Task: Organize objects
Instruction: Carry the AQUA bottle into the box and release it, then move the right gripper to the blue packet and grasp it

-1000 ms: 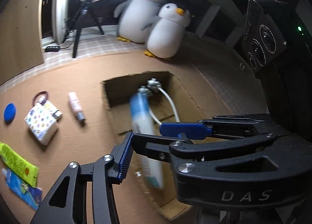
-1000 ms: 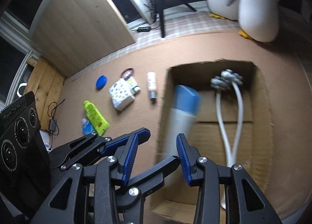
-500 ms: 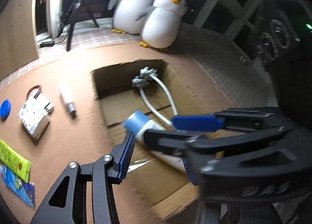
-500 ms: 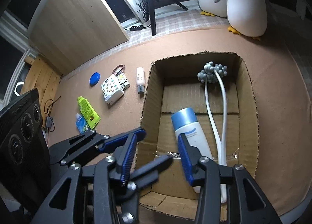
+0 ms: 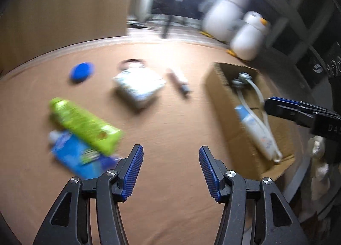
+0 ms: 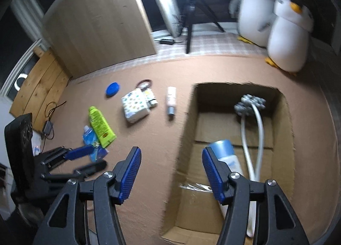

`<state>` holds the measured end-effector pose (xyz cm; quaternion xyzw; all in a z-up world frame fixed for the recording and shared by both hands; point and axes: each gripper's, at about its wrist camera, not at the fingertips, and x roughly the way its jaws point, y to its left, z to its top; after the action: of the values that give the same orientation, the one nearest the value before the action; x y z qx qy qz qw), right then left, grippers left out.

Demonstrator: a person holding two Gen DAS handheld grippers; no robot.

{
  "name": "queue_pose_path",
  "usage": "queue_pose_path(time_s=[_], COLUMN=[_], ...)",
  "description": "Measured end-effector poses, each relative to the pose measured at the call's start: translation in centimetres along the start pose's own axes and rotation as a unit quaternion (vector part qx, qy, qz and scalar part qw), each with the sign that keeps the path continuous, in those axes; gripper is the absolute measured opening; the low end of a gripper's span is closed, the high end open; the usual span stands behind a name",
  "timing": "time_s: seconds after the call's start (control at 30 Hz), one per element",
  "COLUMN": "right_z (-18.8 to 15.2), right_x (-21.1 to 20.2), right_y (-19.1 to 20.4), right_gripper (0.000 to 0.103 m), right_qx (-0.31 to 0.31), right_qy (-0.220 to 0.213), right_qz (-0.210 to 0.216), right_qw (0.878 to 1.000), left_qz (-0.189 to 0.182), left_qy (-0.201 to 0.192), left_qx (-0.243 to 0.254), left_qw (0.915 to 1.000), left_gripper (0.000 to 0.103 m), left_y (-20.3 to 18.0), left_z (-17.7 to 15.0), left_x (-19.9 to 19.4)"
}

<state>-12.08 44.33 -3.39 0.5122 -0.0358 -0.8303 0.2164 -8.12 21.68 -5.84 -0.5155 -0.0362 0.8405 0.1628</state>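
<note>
**Bottle dropped in the box; left gripper swings toward the loose items**

The white bottle with the blue cap (image 6: 227, 155), which a second ago hung between both grippers, now lies in the cardboard box (image 6: 285, 117) at lower right of the right wrist view, beside the white massager (image 6: 253, 117); the left gripper (image 5: 170, 169) has swung away to the left of the box, over bare bench (image 5: 170, 121), its fingers opening and empty; the right gripper (image 6: 170, 173) hovers at the box's near edge, fingers opening, nothing between them; the green tube (image 5: 85, 123), blue pouch (image 5: 78, 155), patterned packet (image 5: 139, 85), small tube (image 5: 178, 79) and blue disc (image 5: 82, 72) lie outside the box, so one of these is likely next.
</note>
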Motion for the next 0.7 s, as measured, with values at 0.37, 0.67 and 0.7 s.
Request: queue_pose_path(time_s=[0.37, 0.67, 0.7], right_z=[0.3, 0.7, 0.9], right_x=[3.9, 11.8, 12.8], right_y=[7.9, 15.6, 16.2], right_gripper=[0.055, 0.049, 0.049], right_qx=[-0.07, -0.104, -0.102], right_qy=[0.041, 0.113, 0.122], right_qz=[0.05, 0.107, 0.112], right_qw=[0.995, 0.982, 0.981], left_qz=[0.056, 0.068, 0.069], left_qy=[-0.031, -0.031, -0.032], left_qx=[-0.114, -0.151, -0.152], left_qw=[0.9914, 0.9857, 0.9854], left_gripper=[0.058, 0.058, 0.058], left_y=[13.2, 18.0, 18.3], left_z=[-4.1, -6.6, -6.8], left_x=[-5.9, -7.8, -7.9])
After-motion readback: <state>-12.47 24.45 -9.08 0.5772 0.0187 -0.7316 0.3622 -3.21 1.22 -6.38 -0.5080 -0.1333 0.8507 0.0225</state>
